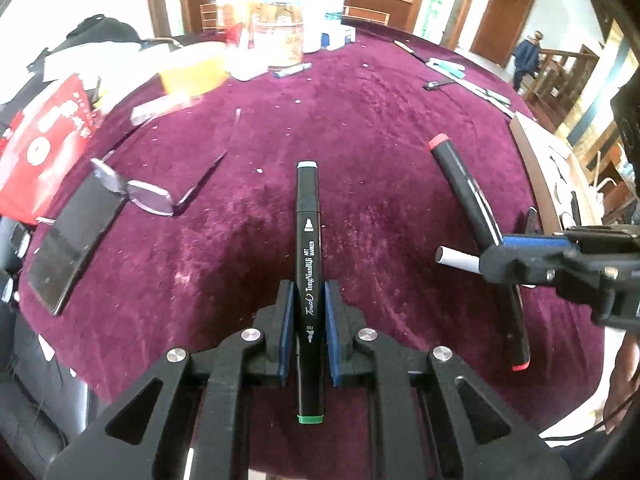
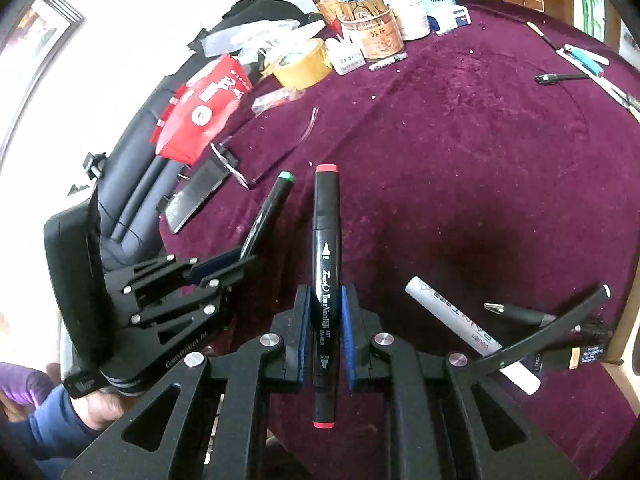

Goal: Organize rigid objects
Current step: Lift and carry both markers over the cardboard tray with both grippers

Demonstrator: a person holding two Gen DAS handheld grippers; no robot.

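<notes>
The left gripper (image 1: 308,300) holds a marker (image 1: 308,264) lengthwise between its pads, above the tablecloth (image 1: 360,120). To its right the right gripper (image 2: 325,312) holds a second marker (image 2: 326,264) the same way. A paint pen (image 2: 460,320) lies on the cloth right of that marker, with a ballpoint (image 2: 516,312) just beyond it. Left of the left gripper, glasses (image 1: 136,192) rest partly on a phone (image 1: 76,236); a box (image 1: 44,144) lies behind them. Jars (image 2: 368,20) and a tape roll (image 2: 300,62) stand at the far edge, and pens (image 2: 560,77) lie far right.
</notes>
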